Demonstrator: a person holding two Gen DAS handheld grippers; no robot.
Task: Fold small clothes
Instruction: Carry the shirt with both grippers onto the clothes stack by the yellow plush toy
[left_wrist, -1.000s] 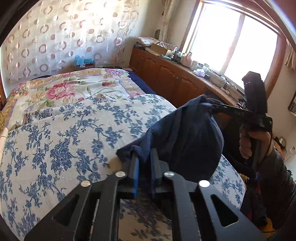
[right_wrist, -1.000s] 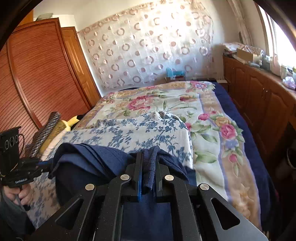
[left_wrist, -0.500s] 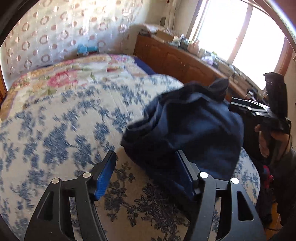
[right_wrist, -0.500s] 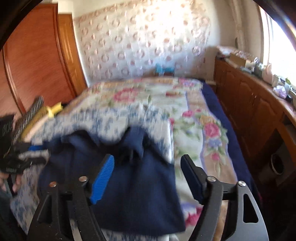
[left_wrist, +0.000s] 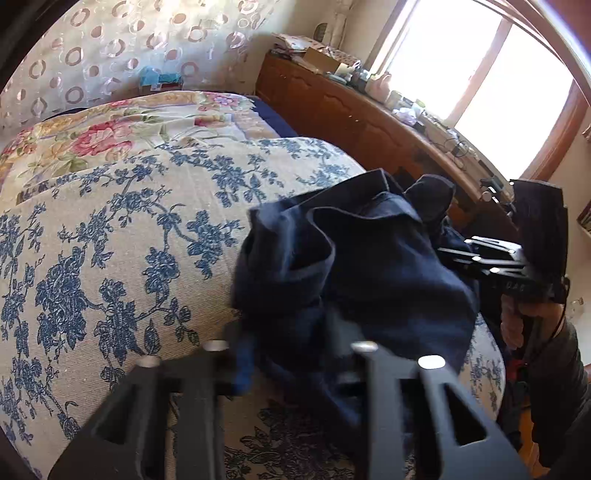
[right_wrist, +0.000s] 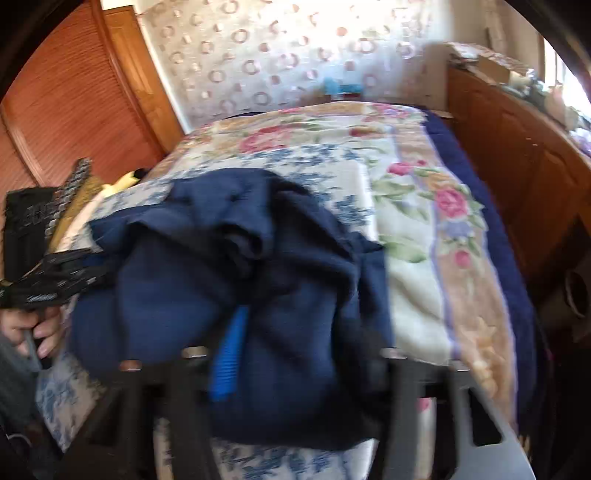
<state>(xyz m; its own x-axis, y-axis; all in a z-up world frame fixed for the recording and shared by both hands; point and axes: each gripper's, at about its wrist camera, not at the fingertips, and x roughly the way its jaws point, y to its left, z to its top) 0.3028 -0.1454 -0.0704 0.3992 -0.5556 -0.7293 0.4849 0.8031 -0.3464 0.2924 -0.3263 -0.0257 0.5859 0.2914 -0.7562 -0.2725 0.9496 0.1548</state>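
Both fisheye views sit low and close over the near end of the bed (left_wrist: 110, 221), each looking forward along its own fingers. The left wrist view faces far-right toward the window (left_wrist: 480, 74); the right wrist view faces straight toward the far curtain (right_wrist: 295, 55). Both share the navy garment (left_wrist: 369, 266) and the wooden cabinet (right_wrist: 517, 166).

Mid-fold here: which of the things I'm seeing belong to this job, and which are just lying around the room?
Part of the job:
- navy garment, crumpled on the blue-flowered sheet
- left tool, fingers apart around the cloth
- right tool, fingers apart around the cloth

Just lying about:
- rose-patterned blanket
- clutter on the wooden cabinet
- blue box by the curtain
- wooden wardrobe
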